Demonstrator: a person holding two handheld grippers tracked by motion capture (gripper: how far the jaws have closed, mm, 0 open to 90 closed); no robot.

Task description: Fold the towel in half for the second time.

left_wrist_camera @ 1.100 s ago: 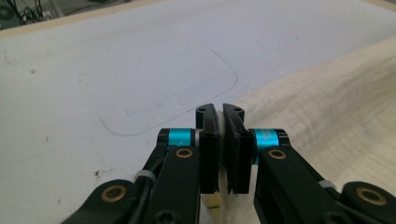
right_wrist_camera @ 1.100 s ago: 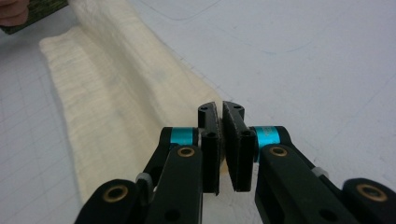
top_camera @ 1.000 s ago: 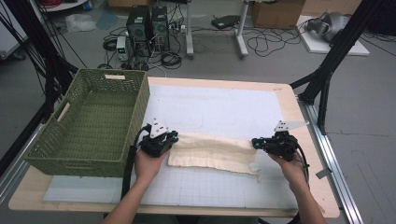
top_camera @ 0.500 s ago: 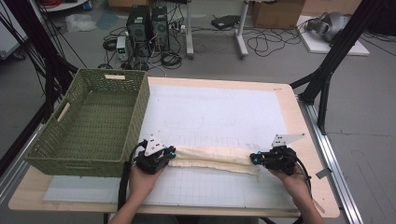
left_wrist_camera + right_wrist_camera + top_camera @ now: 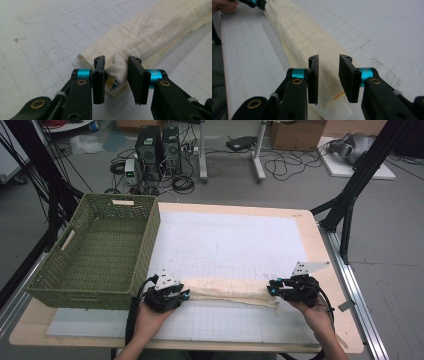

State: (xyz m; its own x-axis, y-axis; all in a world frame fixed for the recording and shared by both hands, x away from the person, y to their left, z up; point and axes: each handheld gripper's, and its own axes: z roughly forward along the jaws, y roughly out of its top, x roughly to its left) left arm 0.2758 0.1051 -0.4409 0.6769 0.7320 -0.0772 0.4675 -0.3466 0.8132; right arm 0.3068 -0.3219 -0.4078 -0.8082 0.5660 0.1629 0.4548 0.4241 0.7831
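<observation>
The cream cloth (image 5: 227, 289), folded into a long, narrow, softly wrinkled roll, lay across the near table toward six o'clock. The left gripper (image 5: 116, 75) pinched a bunched fold at its nine-o'clock end; the right gripper (image 5: 328, 76) stood parted over the three-o'clock end.

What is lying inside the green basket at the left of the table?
Nothing lies in the visible part of the green basket: its woven floor is bare. The near wall hides the strip of floor just behind it. The folded cloth lies outside, on the white mat.
</observation>
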